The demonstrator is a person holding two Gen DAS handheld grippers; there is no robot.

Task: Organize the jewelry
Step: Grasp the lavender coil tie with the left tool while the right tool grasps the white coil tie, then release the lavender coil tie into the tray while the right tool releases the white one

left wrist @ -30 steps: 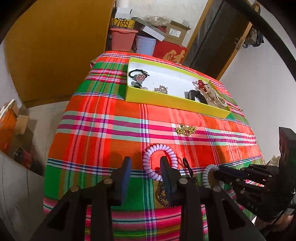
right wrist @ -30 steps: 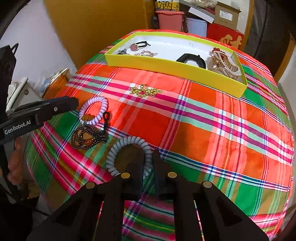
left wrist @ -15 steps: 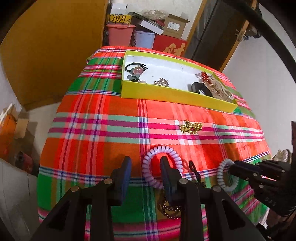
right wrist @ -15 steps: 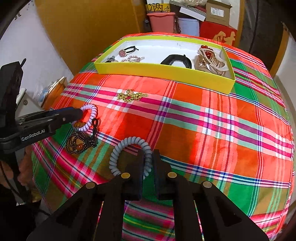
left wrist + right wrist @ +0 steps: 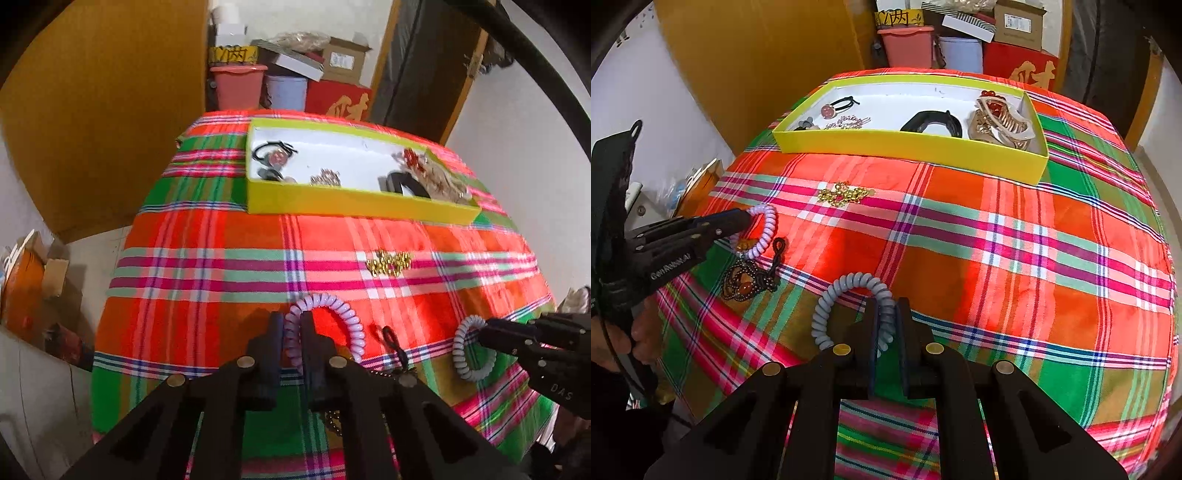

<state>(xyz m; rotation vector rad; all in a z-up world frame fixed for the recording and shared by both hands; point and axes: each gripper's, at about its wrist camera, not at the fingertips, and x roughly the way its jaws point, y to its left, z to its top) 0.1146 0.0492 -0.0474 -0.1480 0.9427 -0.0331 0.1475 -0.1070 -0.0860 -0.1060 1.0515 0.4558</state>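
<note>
My left gripper (image 5: 293, 332) is shut on a lilac spiral hair tie (image 5: 343, 319), which also shows in the right wrist view (image 5: 764, 232). My right gripper (image 5: 886, 321) is shut on a pale blue-grey spiral hair tie (image 5: 842, 291), seen too in the left wrist view (image 5: 461, 350). Both ties are near the table's front edge. A yellow box (image 5: 923, 151) at the back holds a black hair band (image 5: 931, 122), a beige claw clip (image 5: 1001, 122) and small pieces. A gold brooch (image 5: 844, 194) lies on the cloth before the box.
A dark beaded necklace with amber stones (image 5: 746, 280) lies on the plaid tablecloth (image 5: 1034, 240) between the grippers. Behind the table stand a pink bin (image 5: 907, 44), a red box (image 5: 1027, 70) and cardboard boxes. A yellow wall panel (image 5: 103, 110) is at the left.
My left gripper has shut on the lilac tie, which it stood open beside before. Both views have drawn back a little from the box; the right gripper still holds its tie.
</note>
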